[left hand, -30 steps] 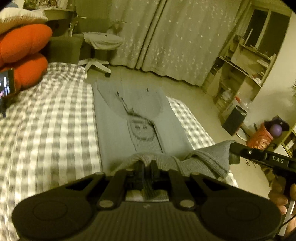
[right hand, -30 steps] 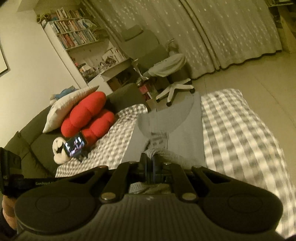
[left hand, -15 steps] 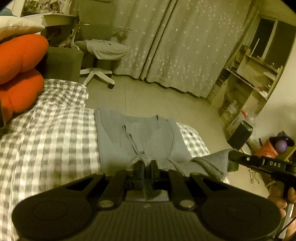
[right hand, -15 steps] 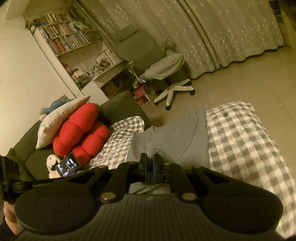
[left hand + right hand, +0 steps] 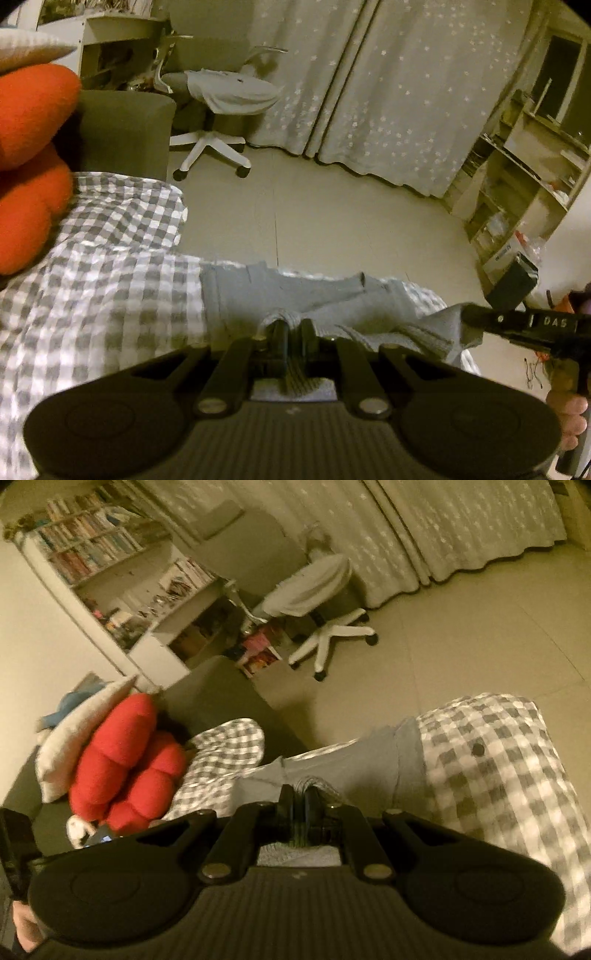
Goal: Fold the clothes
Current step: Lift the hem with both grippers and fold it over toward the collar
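A grey knit sweater (image 5: 310, 295) lies on the checked bed cover (image 5: 110, 280), its far end near the bed's edge. My left gripper (image 5: 293, 326) is shut on the sweater's ribbed hem, which bunches around the fingertips. My right gripper (image 5: 299, 799) is shut on the same hem of the sweater (image 5: 354, 760) further along. In the left wrist view the right gripper (image 5: 469, 314) shows at the right edge, pinching grey fabric, with a hand below it. The folded-over hem layer covers most of the sweater's body.
Red cushions (image 5: 122, 760) and a white pillow (image 5: 74, 731) lie on the dark sofa at the left. A white office chair (image 5: 214, 110) stands on the tiled floor beyond the bed. Curtains (image 5: 388, 92) and shelves (image 5: 524, 166) line the far walls.
Both grippers have carried the hem forward over the sweater toward its far end. Much less of the sweater's body shows ahead of them, and its printed front is covered.
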A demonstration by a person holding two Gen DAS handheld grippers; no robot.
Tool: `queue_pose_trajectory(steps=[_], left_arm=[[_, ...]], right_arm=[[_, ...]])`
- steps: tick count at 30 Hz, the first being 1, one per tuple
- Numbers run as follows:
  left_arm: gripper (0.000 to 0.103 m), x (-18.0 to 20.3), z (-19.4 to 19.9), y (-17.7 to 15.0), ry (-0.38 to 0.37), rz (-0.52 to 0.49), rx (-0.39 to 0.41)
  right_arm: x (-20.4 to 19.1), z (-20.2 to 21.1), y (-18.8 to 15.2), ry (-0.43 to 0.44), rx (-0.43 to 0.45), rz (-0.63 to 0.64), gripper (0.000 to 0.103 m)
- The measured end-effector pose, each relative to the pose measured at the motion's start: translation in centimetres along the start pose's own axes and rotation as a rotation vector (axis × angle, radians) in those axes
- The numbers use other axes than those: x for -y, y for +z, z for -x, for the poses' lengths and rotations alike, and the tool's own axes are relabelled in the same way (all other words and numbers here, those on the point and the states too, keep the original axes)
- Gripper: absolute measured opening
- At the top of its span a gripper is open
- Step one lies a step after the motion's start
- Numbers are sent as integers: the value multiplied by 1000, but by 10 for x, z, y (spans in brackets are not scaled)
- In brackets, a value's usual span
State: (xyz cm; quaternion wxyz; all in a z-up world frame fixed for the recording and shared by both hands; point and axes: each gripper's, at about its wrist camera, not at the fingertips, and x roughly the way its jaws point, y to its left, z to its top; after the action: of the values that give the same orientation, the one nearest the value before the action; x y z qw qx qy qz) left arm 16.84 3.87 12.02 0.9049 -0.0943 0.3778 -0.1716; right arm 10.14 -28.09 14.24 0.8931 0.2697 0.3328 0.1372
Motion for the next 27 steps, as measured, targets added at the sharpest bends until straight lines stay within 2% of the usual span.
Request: queue_pose_trajectory(steps=[9,13,15,17,19,23,24,25,27], left_arm=[[6,-26,-77,20,7,103,-74],[7,-46,-100,21,1,191,-125],[8,-54,-103,21,-23,241,-126],[10,-61,-100,23,-63,290,-118],[17,-64,-95,25,-85,303,-100],[18,-70,-83,28,-68,307,-48],[18,-72,-82,26,-69,310,-47],[18,-74,-81,24,-70,313,-47],[18,-77,-80,20,-59,310,-45]], right_arm=[[34,-52,26,-70,-45,-108,7],[45,-74,28,-78,-82,-159,9],[53,-82,30,-69,-89,-215,16],[61,-87,32,-62,-86,-271,16],[63,-86,33,-76,-78,-273,18],[64,-77,32,-71,-52,-245,20],[64,-74,34,-59,-36,-247,25],[64,-71,36,-47,-21,-251,38],[60,-66,39,-33,16,-230,46]])
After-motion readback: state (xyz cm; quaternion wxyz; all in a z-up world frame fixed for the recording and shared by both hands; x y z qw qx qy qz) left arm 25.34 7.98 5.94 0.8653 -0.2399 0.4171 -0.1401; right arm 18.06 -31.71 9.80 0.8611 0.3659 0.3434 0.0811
